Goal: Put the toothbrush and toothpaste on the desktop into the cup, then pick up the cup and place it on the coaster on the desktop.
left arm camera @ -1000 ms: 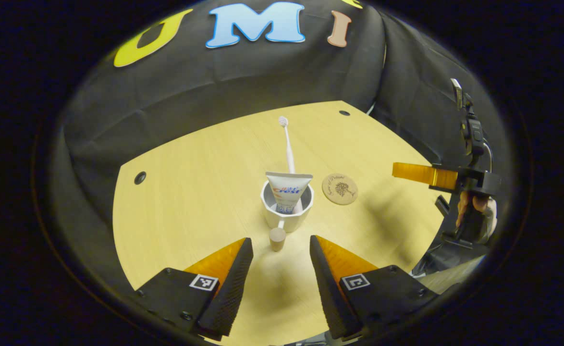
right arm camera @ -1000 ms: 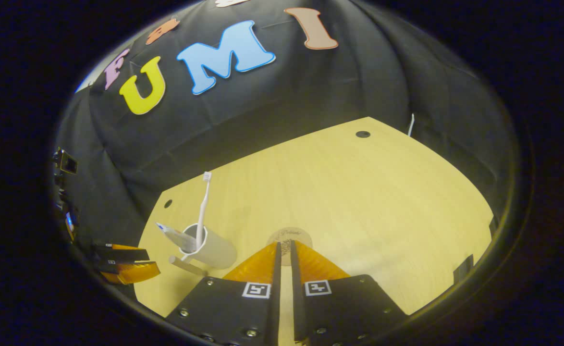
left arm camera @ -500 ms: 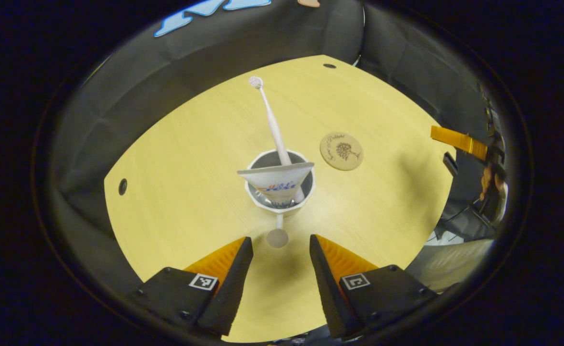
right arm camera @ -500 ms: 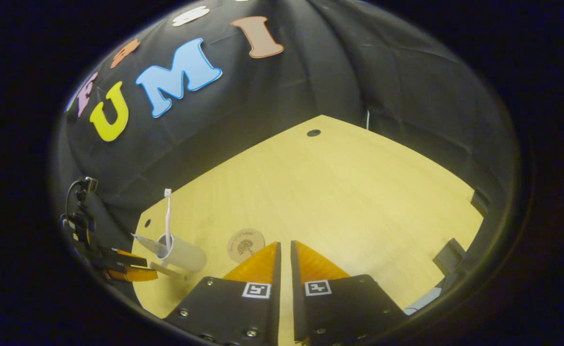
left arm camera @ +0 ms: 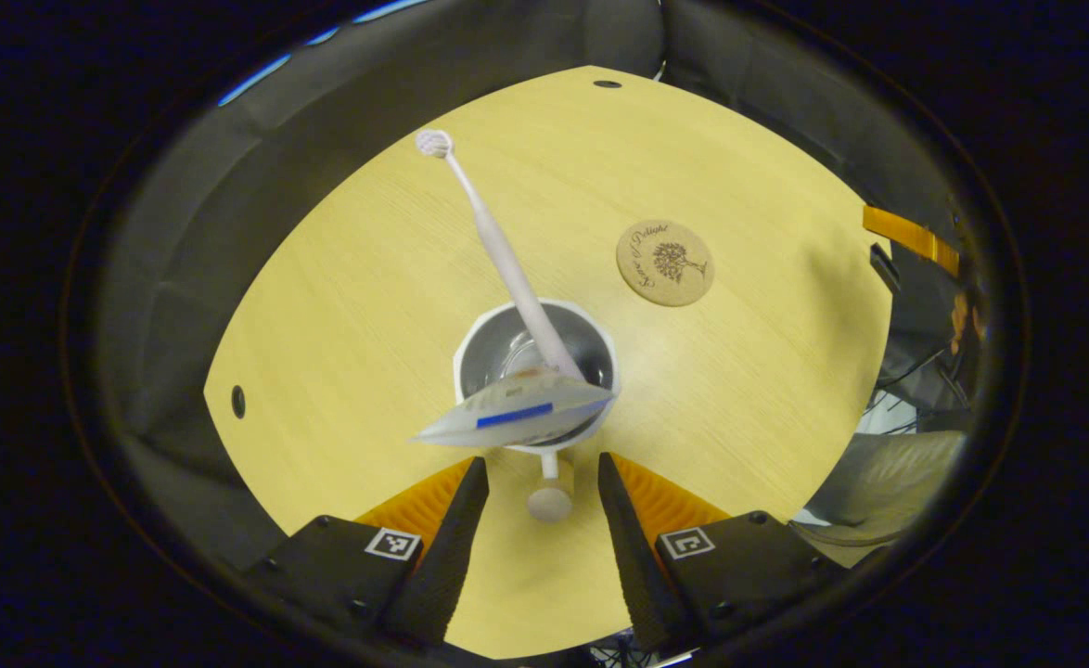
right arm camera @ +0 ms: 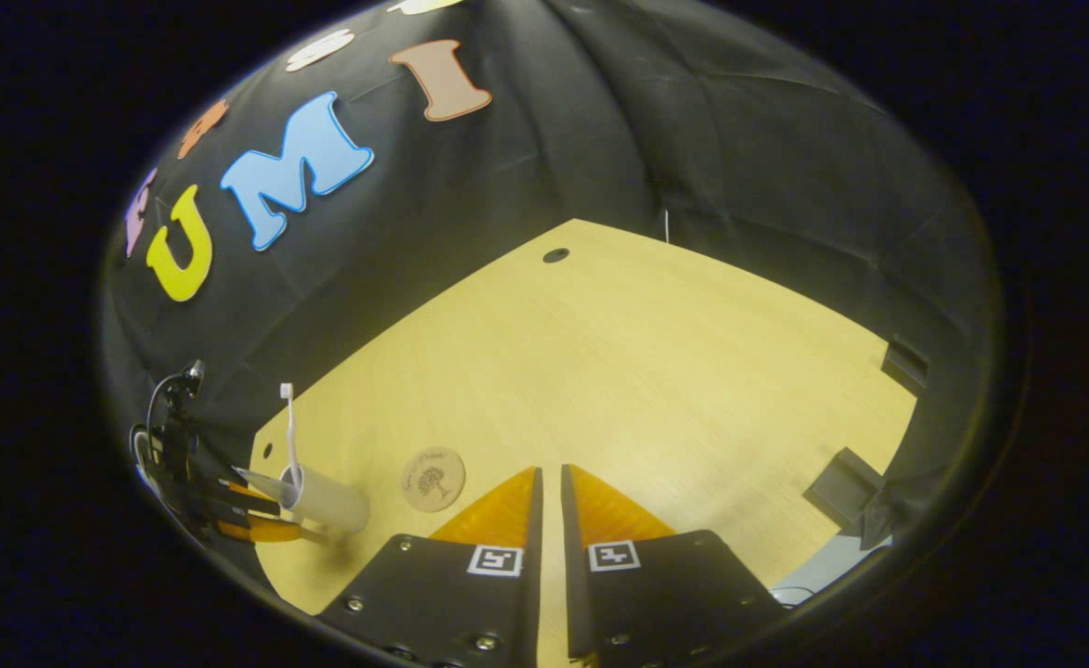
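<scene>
Left gripper view: the left gripper (left arm camera: 537,482) sits at the bottom centre of the frame with its jaws open, one finger on each side of the cup's handle knob (left arm camera: 550,502); neither finger is seen touching it. The cup (left arm camera: 533,371) stands upright on the desktop (left arm camera: 749,371) at the centre of the frame, seen from above. The toothbrush (left arm camera: 498,249) stands in the cup, leaning toward the upper left with its bristle head uppermost. The toothpaste (left arm camera: 515,416) also stands in the cup, its flat crimped end lying across the near rim. The coaster (left arm camera: 664,263) lies flat on the desktop in the upper right of centre, apart from the cup and bare. The right gripper (left arm camera: 908,234) appears at the right edge of the frame, beyond the desktop's edge.

Right gripper view: the right gripper (right arm camera: 550,506) is at the bottom centre, jaws nearly closed with a narrow gap, holding nothing. The cup (right arm camera: 325,498) is at the lower left, with the toothbrush (right arm camera: 290,434) and toothpaste (right arm camera: 262,481) in it. The coaster (right arm camera: 432,479) lies just right of the cup, not touching it. The left gripper (right arm camera: 246,510) is at the cup's left side.
</scene>
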Motion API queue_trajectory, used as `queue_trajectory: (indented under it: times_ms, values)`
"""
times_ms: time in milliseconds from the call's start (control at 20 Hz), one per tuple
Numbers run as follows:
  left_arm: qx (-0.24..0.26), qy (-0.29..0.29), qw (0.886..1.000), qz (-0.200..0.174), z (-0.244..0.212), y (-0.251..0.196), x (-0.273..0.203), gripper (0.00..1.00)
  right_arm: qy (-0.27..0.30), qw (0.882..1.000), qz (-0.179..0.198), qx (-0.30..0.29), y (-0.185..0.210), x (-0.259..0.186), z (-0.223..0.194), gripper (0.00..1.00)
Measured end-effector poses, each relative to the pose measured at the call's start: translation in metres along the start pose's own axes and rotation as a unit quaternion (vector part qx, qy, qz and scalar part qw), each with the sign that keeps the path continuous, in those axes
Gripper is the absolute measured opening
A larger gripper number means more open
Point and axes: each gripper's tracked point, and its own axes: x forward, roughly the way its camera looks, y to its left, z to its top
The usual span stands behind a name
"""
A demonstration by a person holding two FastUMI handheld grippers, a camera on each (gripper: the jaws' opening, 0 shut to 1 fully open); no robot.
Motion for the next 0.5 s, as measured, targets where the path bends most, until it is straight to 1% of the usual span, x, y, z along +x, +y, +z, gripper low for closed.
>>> queue_trajectory:
  times_ms: [50, 100, 300, 350, 400, 500]
  values:
    - [0.004, 0.008, 1.0, -0.001, -0.001, 0.001, 0.002, 0.75, 0.004, 1.0, 0.0, 0.002, -0.002, 0.002, 0.0, 0.12]
    - [0.008, 0.015, 1.0, 0.001, -0.001, 0.001, 0.003, 0.79, 0.006, 1.0, -0.001, 0.005, -0.003, 0.003, -0.002, 0.12]
    - [0.022, 0.038, 0.999, 0.004, -0.001, 0.005, 0.013, 0.79, 0.011, 1.0, -0.004, 0.002, -0.004, 0.007, -0.004, 0.12]
    - [0.025, 0.044, 0.999, 0.004, -0.002, 0.005, 0.016, 0.76, 0.013, 1.0, -0.004, 0.001, -0.004, 0.009, -0.005, 0.12]
    - [0.028, 0.048, 0.998, 0.005, -0.001, 0.006, 0.018, 0.79, 0.015, 1.0, -0.004, 0.001, -0.004, 0.008, -0.006, 0.12]
    - [0.031, 0.055, 0.998, 0.004, -0.002, 0.007, 0.023, 0.76, 0.02, 1.0, -0.005, 0.002, -0.005, 0.009, -0.009, 0.12]
